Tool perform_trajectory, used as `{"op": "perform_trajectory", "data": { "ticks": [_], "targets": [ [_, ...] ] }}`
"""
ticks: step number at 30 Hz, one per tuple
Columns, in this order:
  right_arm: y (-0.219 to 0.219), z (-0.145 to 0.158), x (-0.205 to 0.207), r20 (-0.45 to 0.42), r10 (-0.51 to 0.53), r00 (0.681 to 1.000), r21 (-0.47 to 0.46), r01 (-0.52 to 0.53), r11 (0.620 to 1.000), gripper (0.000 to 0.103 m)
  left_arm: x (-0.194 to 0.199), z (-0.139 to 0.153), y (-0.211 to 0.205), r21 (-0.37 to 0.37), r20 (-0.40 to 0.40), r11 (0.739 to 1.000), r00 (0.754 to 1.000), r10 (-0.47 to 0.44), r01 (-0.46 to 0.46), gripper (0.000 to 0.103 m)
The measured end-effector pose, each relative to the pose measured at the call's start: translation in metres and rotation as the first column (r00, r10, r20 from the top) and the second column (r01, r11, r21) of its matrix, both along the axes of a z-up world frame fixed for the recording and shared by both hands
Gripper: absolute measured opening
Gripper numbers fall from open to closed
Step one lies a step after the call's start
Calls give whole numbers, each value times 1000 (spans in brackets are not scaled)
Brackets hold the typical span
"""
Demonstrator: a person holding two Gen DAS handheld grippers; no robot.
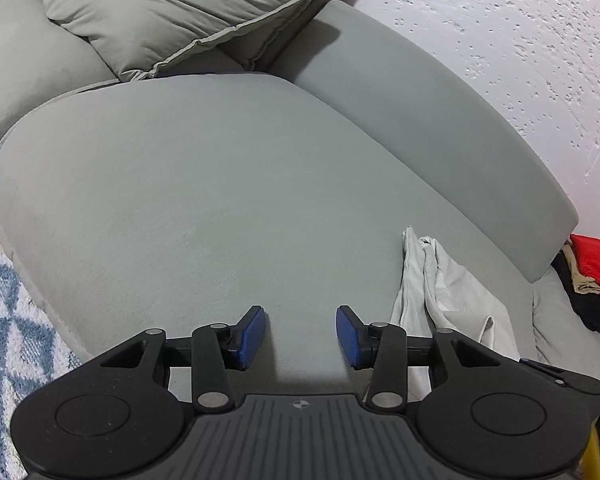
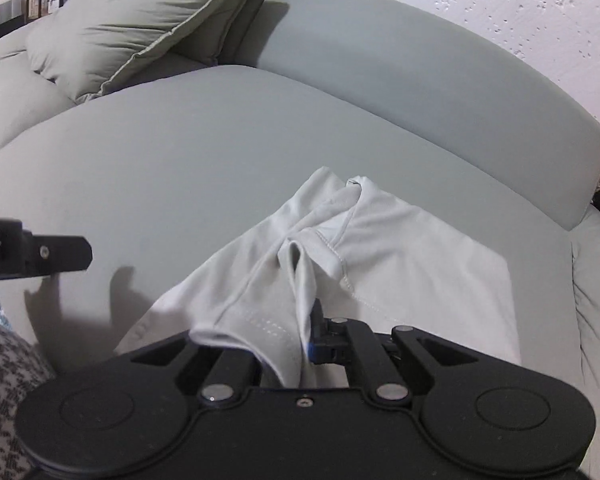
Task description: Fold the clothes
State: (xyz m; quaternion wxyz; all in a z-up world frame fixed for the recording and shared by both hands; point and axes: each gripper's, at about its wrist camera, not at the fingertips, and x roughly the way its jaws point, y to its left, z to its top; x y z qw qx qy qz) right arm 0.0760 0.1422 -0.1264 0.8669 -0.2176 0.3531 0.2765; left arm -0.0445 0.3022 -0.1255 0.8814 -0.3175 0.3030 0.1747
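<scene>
A pale white garment (image 2: pixel 384 248) lies rumpled on the grey sofa seat (image 2: pixel 172 168). My right gripper (image 2: pixel 305 334) is shut on a bunched fold of it, and the cloth drapes over the left finger and hides it. In the left wrist view the same garment (image 1: pixel 440 292) lies to the right of my left gripper (image 1: pixel 301 330). That gripper hovers over bare seat (image 1: pixel 204 200), its blue pads (image 1: pixel 254 334) apart with nothing between them. A black part of the left gripper (image 2: pixel 62 258) shows at the left edge of the right wrist view.
A grey pillow (image 1: pixel 172 12) leans at the back left. The sofa's backrest (image 1: pixel 440 128) runs along a white textured wall (image 1: pixel 520 32). A pile of red, black and tan clothes (image 1: pixel 592 276) sits at the far right. A blue-and-white rug (image 1: pixel 4 320) lies left of the sofa.
</scene>
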Motion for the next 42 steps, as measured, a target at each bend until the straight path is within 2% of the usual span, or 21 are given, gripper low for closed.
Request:
{"op": "perform_trajectory", "data": {
  "ticks": [2,5,8,10,12,23,25,28,30,34,37,39,42],
  "targets": [
    [-5,6,5,-25,-22,999,46,23,999,4,0,-1,1,-6,3,1000,1000,-4,4,41],
    [-22,28,19,-111,-84,990,194,105,975,4,0,-2,1,-16,7,1000,1000,-10,10,41],
    [-43,49,42,-261,-138,955,355,228,907,4,0,-2,0,-12,5,1000,1000,-16,16,41],
    [-54,57,52,-321,-150,935,406,279,870,4,-1,-3,1,-17,7,1000,1000,-14,15,41],
    [-56,64,56,-329,-154,931,410,288,865,4,-1,-5,3,-29,11,1000,1000,-7,7,41],
    [-27,53,25,-297,-111,948,294,201,934,4,-4,-4,4,-29,11,999,1000,28,-28,41],
    [-22,49,23,-332,-60,941,285,161,945,13,-6,-3,5,-24,10,999,999,39,-39,41],
    [-29,50,19,-397,90,913,367,68,928,35,-8,-3,6,-18,7,998,998,54,-54,41],
    [-44,57,15,-394,145,907,418,36,908,38,-10,-2,6,-15,5,998,998,64,-64,41],
    [-101,70,23,-399,95,912,470,115,875,39,-12,-2,5,-9,2,998,998,69,-69,40],
    [-150,75,28,-392,14,920,489,196,850,39,-9,6,-6,39,-4,998,999,43,-43,36],
    [-178,74,29,-369,-48,928,489,238,839,39,-4,19,-22,123,11,992,1000,-29,27,34],
    [-198,62,31,-341,-102,934,466,263,845,32,11,39,-58,283,32,946,984,-175,159,29]
  ]
}}
